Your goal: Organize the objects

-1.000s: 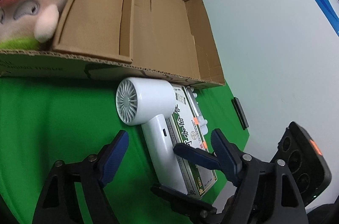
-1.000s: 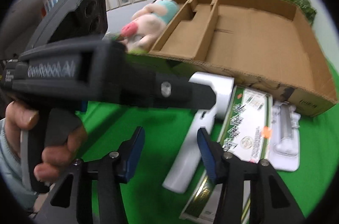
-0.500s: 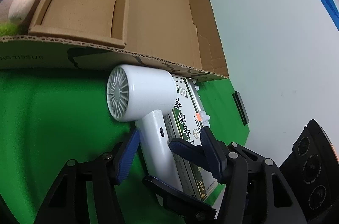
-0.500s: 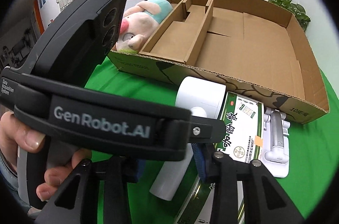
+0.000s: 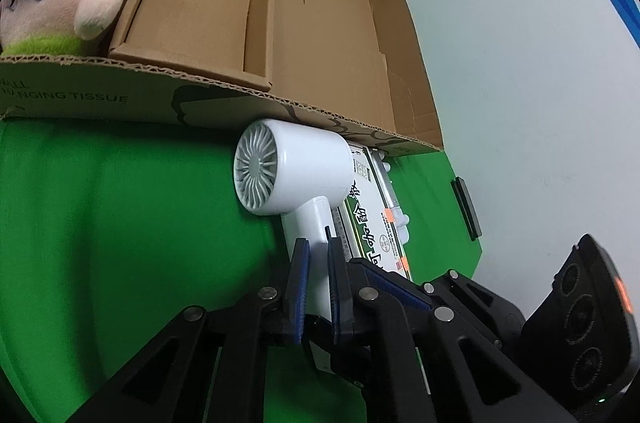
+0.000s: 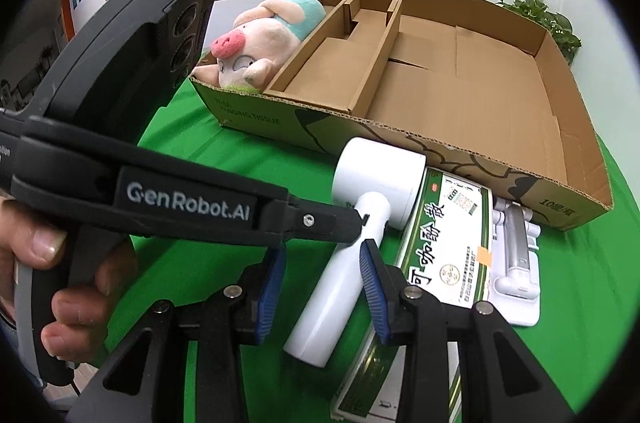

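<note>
A white hair dryer (image 5: pixel 294 179) lies on the green cloth against the front wall of a cardboard box (image 5: pixel 320 35). My left gripper (image 5: pixel 318 277) is shut on the dryer's handle. In the right wrist view the dryer (image 6: pixel 360 219) lies handle toward me. My right gripper (image 6: pixel 322 287) is open, its jaws on either side of the handle's lower part, not touching it. The left gripper's body (image 6: pixel 180 199) reaches in from the left. A green-and-white carton (image 6: pixel 448 247) lies beside the dryer. A pink plush pig (image 6: pixel 260 43) lies in the box's left compartment.
A white plastic holder (image 6: pixel 516 263) lies right of the carton. A small black device (image 5: pixel 466 209) lies at the cloth's edge by the white wall. A cardboard divider (image 6: pixel 348 59) splits the box. Potted plants (image 6: pixel 536 19) stand behind it.
My left gripper has moved forward and closed on the dryer's handle. My right gripper has come in closer, its open jaws now flanking the handle's lower end.
</note>
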{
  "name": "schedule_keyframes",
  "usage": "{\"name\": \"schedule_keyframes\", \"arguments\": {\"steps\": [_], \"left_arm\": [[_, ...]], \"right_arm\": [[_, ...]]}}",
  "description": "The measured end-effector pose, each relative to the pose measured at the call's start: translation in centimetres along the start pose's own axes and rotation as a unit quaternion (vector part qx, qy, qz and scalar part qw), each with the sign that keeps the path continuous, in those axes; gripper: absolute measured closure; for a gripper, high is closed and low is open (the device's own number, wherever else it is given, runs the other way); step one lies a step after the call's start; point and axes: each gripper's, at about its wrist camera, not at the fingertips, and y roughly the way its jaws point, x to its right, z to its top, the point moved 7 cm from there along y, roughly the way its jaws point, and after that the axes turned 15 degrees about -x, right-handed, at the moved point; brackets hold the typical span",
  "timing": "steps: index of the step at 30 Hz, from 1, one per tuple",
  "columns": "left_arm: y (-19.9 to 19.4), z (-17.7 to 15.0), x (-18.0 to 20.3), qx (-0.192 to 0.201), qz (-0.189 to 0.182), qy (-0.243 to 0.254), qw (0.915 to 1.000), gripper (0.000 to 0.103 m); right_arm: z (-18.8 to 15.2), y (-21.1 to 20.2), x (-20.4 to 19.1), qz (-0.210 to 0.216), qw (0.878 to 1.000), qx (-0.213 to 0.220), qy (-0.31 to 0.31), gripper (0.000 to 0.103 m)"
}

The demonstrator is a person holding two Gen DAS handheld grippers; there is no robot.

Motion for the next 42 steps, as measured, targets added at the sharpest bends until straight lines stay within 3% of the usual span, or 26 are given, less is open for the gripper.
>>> {"name": "schedule_keyframes", "arguments": {"steps": [2,6,7,12,14,25,31,36,42], "left_arm": [[0.8,1.4,-0.2,-0.003,-0.004,-0.008,1.0,0.087],[1.8,2.4,-0.5,-0.001,-0.006,-0.017,0.9998,0.062],[2.2,2.4,-0.4,-0.001,-0.005,-0.021,0.9998,0.062],[3.0,2.5,-0.2,-0.007,-0.003,-0.014,0.9999,0.064],[3.3,2.3,-0.1,-0.007,0.015,-0.009,0.9998,0.073],[3.2,-0.5,0.8,0.001,0.029,-0.017,0.9994,0.072],[3.7,-0.1,1.6,0.0,0.047,-0.002,0.9989,0.073],[2.5,0.0,3.9,0.029,0.074,0.039,0.9961,0.074],[-0.8,1.7,8.3,0.082,0.109,0.088,0.9867,0.074]], "right_arm": [[-0.2,0.9,0.6,0.007,1.0,-0.017,0.015,0.066],[0.1,1.5,0.6,0.005,1.0,-0.024,0.016,0.064],[0.3,1.7,0.5,0.002,1.0,-0.026,0.013,0.064],[0.7,2.4,0.5,0.005,0.999,-0.027,0.017,0.069],[0.6,2.3,0.5,0.003,0.999,-0.026,0.019,0.071],[-2.2,0.8,-0.7,0.009,0.999,-0.029,0.035,0.072],[-2.7,0.4,-0.9,0.009,0.998,-0.028,0.05,0.073],[-2.9,-1.3,-0.6,0.006,0.998,-0.003,0.067,0.076],[-1.4,-5.6,0.4,0.011,0.995,0.056,0.079,0.077]]}}
